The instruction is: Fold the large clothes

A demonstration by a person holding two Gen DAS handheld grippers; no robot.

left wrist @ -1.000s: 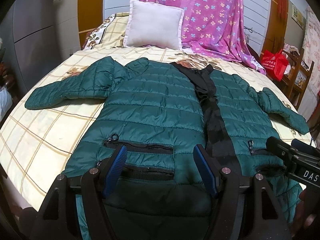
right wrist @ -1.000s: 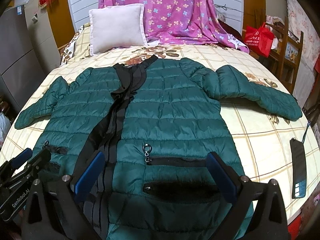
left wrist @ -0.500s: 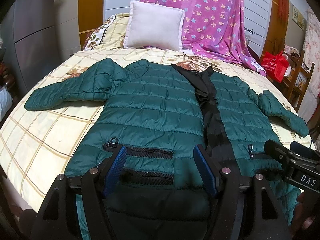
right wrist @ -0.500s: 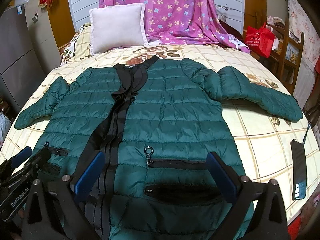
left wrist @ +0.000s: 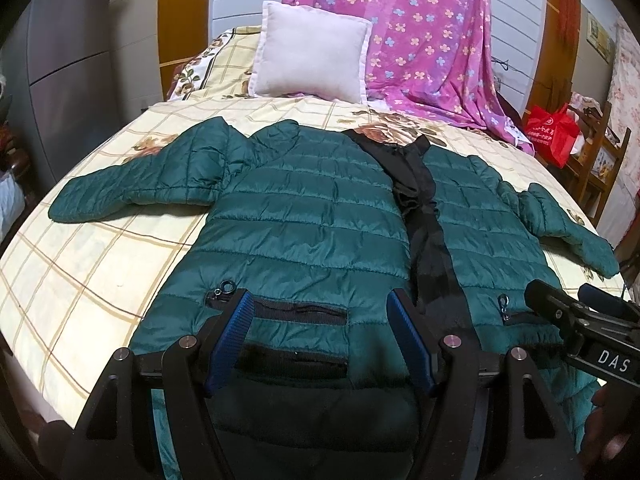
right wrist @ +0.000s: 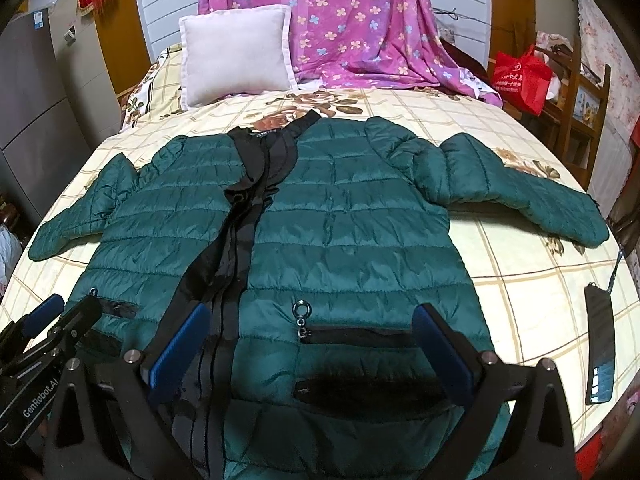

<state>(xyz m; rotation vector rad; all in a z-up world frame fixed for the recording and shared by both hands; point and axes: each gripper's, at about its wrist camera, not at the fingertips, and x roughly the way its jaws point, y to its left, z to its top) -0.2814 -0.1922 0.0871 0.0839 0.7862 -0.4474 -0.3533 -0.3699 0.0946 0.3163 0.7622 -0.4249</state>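
Both the left gripper and right gripper, jaws wide and empty, have drawn slightly back over the hem of the quilted green jacket, which lies flat and unfolded on the checked bedsheet.

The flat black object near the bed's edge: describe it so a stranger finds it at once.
Start at the bed with the green jacket spread across it. Right of the jacket's hem, past the right gripper, lies a narrow black slab. It is the only hard, glossy thing on the sheet.
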